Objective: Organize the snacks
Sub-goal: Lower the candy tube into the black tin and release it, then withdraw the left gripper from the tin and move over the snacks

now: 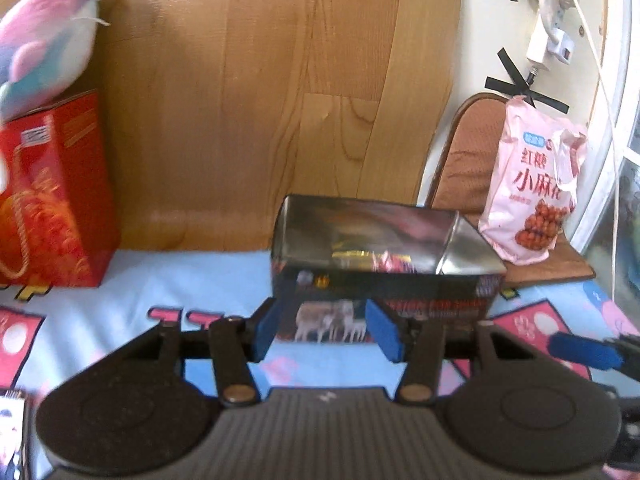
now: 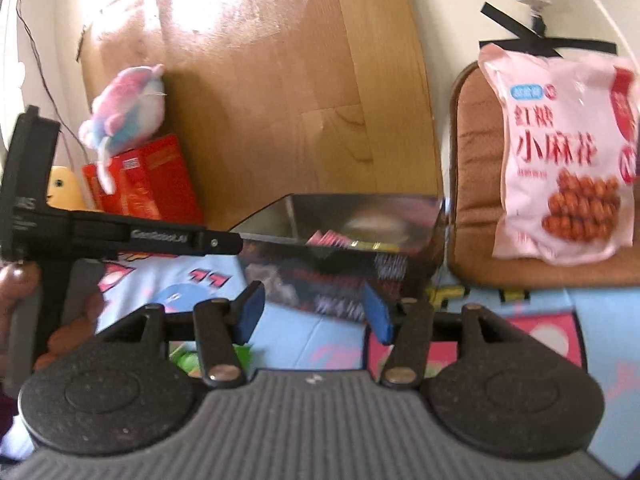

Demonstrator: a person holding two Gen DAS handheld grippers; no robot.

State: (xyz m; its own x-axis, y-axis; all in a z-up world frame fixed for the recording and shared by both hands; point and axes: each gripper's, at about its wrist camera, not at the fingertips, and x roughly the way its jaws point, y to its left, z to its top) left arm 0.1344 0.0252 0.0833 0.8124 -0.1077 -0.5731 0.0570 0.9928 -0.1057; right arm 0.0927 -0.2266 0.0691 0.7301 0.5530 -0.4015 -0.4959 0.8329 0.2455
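An open metal tin point(image 1: 384, 240) with a dark printed side stands on the patterned cloth; small wrapped snacks point(image 1: 390, 261) lie inside. The tin shows in the right wrist view point(image 2: 352, 232) too, with red packets point(image 2: 328, 238) in it. My left gripper point(image 1: 326, 330) is open and empty just in front of the tin. My right gripper point(image 2: 312, 312) is open and empty, near the tin's front. A pink snack bag point(image 1: 532, 184) leans on a chair cushion at the right and also shows in the right wrist view point(image 2: 564, 156). A small green packet point(image 2: 188, 360) lies under my right gripper.
A red gift box point(image 1: 52, 196) stands at the left with a plush toy point(image 1: 48, 44) on it. A wooden board point(image 1: 260, 92) stands behind. The left gripper's body point(image 2: 100, 232) crosses the right wrist view. The chair cushion point(image 2: 476, 184) is at the right.
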